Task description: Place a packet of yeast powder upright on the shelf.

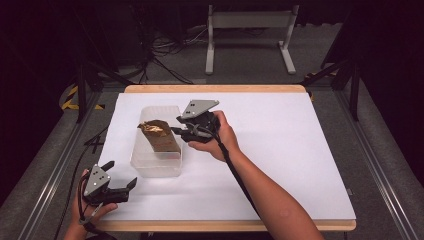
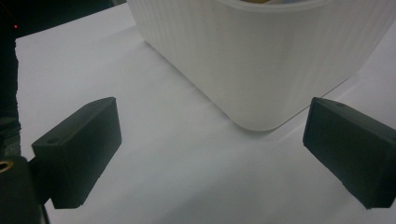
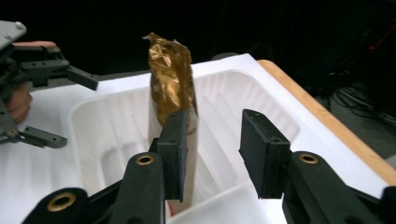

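A crumpled gold and brown pouch [image 1: 159,136] stands upright in a translucent white bin [image 1: 155,167] on the white table. My right gripper [image 1: 176,126] is at the pouch's right edge, above the bin's rim. In the right gripper view the jaws of the right gripper [image 3: 217,154] stand open, and the pouch [image 3: 172,79] rises just behind the left jaw, not between the two. I cannot tell if that jaw touches it. My left gripper [image 1: 121,173] rests near the table's front left corner, open and empty. In its own view, the left gripper [image 2: 215,154] faces a rounded corner of the bin [image 2: 261,56].
A white sheet [image 1: 280,150] covers the table, with a wooden edge [image 1: 215,88] at the back and front. The left gripper [image 3: 70,107] shows far off in the right gripper view. Beyond the table stand a white frame [image 1: 250,30] and floor cables [image 1: 165,50].
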Demonstrator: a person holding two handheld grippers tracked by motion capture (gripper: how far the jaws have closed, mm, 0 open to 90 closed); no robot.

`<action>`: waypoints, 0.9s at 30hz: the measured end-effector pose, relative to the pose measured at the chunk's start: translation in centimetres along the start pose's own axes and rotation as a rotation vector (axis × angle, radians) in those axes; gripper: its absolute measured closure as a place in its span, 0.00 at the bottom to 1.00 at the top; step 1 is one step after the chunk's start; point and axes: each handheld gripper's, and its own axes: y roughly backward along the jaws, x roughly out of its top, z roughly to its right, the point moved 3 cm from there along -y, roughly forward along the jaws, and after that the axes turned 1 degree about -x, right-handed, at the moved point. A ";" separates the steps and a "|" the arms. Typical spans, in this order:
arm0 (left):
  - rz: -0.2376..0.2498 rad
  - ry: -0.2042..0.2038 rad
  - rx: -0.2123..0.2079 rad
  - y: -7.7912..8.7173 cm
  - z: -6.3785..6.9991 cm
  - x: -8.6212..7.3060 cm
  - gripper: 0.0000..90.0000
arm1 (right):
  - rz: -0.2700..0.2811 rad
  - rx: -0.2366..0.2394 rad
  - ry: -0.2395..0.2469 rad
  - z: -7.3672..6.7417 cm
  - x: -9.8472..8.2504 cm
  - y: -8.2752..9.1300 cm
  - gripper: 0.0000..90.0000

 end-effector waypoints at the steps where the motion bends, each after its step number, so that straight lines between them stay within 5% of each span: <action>1: 0.000 0.000 0.000 0.0 0.0 0.0 0.06 | -0.002 0.000 0.003 0.1 0.0 0.3 0.69; 27: -0.008 -0.006 0.012 0.0 0.0 0.0 0.06 | -0.081 -0.146 0.035 2.2 -3.8 7.5 0.63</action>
